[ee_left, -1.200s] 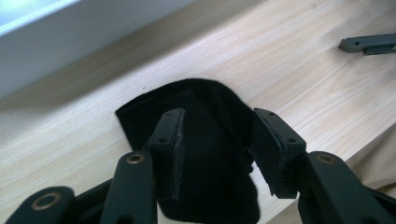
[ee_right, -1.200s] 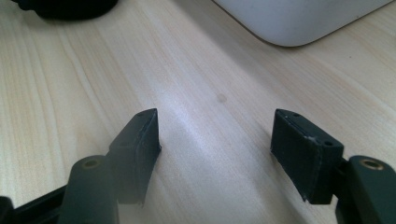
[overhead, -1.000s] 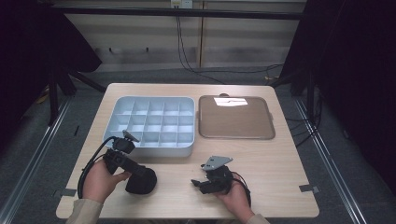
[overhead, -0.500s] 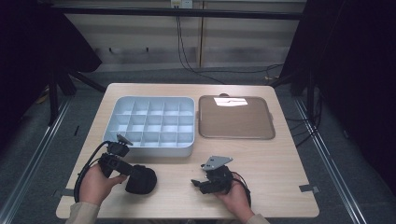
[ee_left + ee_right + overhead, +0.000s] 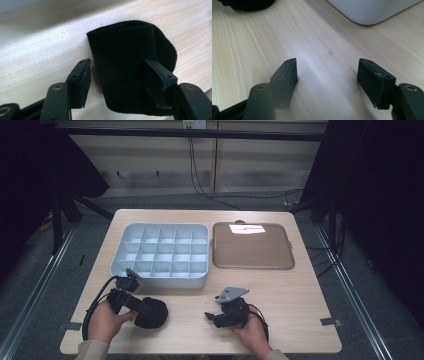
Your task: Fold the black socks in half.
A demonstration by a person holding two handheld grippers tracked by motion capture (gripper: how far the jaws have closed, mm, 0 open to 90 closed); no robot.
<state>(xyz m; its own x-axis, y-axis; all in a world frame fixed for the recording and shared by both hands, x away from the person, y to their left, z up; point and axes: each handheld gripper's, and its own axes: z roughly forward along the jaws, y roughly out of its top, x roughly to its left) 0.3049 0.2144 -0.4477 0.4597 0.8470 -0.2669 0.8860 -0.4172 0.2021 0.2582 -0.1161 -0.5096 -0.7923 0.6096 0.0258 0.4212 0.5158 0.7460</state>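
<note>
Black fabric piece (image 5: 130, 72), folded, lies flat on the bench (image 5: 300, 295) directly ahead of the left tool (image 5: 116, 75). Left tool jaws apart, straddling the near end of the fabric: 1 jaw over the cloth, the other just beside its edge. Whether either jaw touches the cloth cannot be told. Right tool (image 5: 327, 75) low over bare bench, jaws apart, nothing between them. White compartment tray (image 5: 162, 252) lies beyond both tools; brown tray (image 5: 252, 247) beside it, farther from the left tool.

Left tool (image 5: 115, 75) and right tool (image 5: 327, 77) both gape wide, held low.
</note>
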